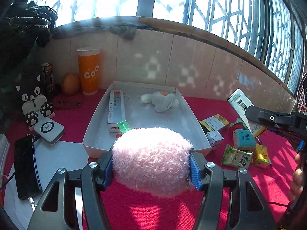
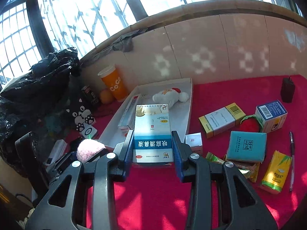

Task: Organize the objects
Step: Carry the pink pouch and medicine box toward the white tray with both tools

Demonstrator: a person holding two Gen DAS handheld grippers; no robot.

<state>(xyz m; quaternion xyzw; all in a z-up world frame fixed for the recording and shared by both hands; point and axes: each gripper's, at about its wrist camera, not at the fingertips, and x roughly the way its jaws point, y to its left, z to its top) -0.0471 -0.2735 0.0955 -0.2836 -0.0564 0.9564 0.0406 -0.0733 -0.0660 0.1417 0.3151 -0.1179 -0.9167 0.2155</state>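
Note:
My left gripper [image 1: 151,164] is shut on a fluffy pink plush [image 1: 151,159], its blue pads pressed into both sides, just in front of the white tray's [image 1: 92,126] near edge. The pink plush [image 2: 88,149] also shows at the lower left of the right wrist view. My right gripper [image 2: 152,145] is shut on a blue-and-white medicine box [image 2: 152,132], held lengthwise above the red cloth near the white tray [image 2: 189,103]. That medicine box [image 1: 239,103] shows raised at the right in the left wrist view. Inside the tray lie a long white box [image 1: 116,111] and a white plush toy [image 1: 163,101].
On the red cloth [image 2: 230,88] to the right lie a yellow-ended box [image 2: 220,118], a teal tissue pack [image 2: 246,146], a yellow tissue pack [image 2: 275,174], a blue-topped box [image 2: 271,117], a pen [image 2: 292,157] and snack packets. An orange cup [image 1: 89,71], a phone [image 1: 25,164] and a cat-print stand [image 1: 36,103] stand left.

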